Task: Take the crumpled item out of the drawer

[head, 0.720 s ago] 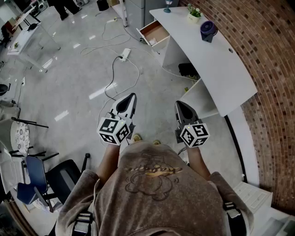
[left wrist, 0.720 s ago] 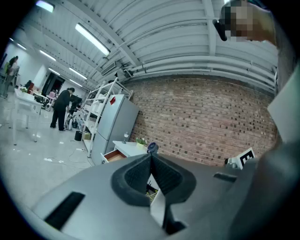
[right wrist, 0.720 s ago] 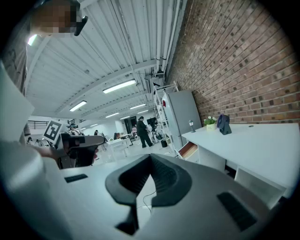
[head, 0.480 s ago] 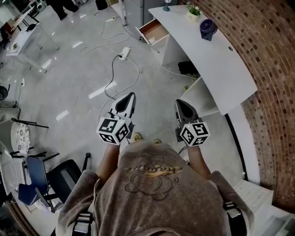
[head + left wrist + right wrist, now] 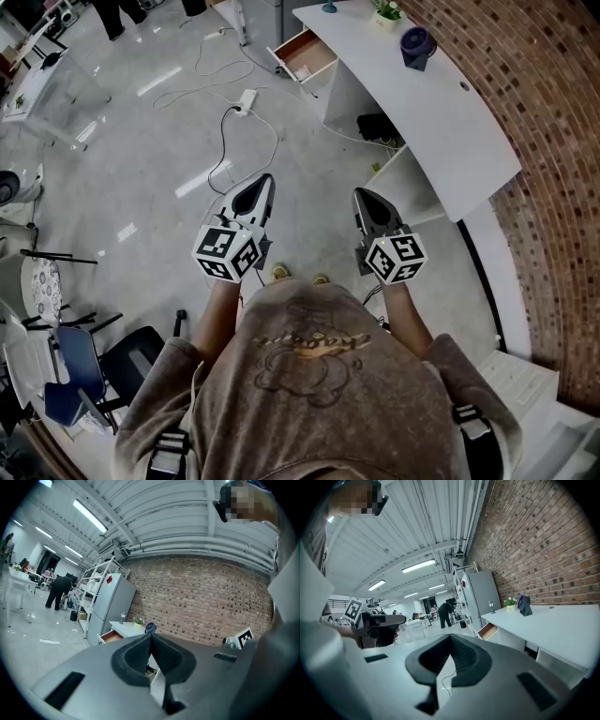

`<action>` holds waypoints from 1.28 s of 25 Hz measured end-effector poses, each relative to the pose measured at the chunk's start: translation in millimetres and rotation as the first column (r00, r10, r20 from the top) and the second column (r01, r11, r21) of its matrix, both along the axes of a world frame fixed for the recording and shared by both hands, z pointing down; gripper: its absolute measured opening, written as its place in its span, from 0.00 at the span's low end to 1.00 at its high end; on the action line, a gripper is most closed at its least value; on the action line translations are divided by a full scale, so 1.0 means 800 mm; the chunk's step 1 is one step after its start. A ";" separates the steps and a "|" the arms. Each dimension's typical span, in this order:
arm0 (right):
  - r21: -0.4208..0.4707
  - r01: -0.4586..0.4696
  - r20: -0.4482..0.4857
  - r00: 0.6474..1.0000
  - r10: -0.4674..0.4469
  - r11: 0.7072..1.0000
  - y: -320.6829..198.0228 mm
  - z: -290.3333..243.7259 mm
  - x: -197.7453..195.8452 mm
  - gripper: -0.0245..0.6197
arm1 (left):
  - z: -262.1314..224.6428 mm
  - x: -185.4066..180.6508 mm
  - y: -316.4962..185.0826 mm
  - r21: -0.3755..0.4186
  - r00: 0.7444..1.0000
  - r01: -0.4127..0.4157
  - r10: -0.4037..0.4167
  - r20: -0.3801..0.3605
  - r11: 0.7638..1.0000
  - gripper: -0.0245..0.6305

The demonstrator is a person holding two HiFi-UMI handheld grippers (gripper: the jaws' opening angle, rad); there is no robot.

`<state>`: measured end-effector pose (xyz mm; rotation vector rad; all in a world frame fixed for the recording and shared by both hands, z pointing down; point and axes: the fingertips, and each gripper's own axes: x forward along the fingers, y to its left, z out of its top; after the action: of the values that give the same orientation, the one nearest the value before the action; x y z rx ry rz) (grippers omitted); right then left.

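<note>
The open drawer (image 5: 305, 56) juts out from the far end of a white curved desk (image 5: 441, 131), well ahead of me; its brown inside shows, but I cannot make out a crumpled item in it from here. The same drawer is small and distant in the left gripper view (image 5: 112, 636) and the right gripper view (image 5: 487, 630). My left gripper (image 5: 268, 180) and right gripper (image 5: 357, 193) are held side by side in front of my chest, pointing toward the desk. Both are shut with nothing between the jaws (image 5: 151, 635) (image 5: 450, 636).
A power strip (image 5: 246, 98) with looping cables lies on the floor between me and the drawer. A dark fan (image 5: 415, 45) and a small plant (image 5: 384, 11) stand on the desk. Chairs (image 5: 66, 375) crowd the lower left. A brick wall (image 5: 553, 141) runs along the right. A person (image 5: 58, 590) stands far off.
The desk and drawer have shifted slightly up and left in the head view. Both grippers stay shut and side by side.
</note>
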<state>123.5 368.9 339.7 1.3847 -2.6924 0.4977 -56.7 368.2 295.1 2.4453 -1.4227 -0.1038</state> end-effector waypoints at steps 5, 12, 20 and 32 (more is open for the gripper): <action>-0.014 -0.012 -0.004 1.000 0.012 1.000 -0.003 0.011 -0.017 0.03 | 0.005 -0.011 -0.014 0.006 1.000 -0.027 0.027 0.001 1.000 0.05; -0.011 -0.041 -0.018 0.999 0.041 0.999 -0.011 0.026 -0.037 0.03 | 0.024 -0.033 -0.029 -0.001 0.998 -0.061 0.061 -0.005 0.998 0.05; -0.010 -0.072 -0.009 0.997 0.072 0.997 -0.035 0.031 -0.038 0.03 | 0.033 -0.037 -0.054 -0.006 0.997 -0.079 0.079 -0.009 0.997 0.05; -0.023 -0.038 -0.009 0.999 0.038 0.999 -0.109 0.051 -0.054 0.03 | 0.049 -0.034 -0.121 -0.019 0.997 -0.079 0.079 -0.013 0.997 0.05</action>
<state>80.6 281.9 380.3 1.4317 -2.6494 0.5239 -83.6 271.8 334.2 2.4767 -1.3133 -0.0867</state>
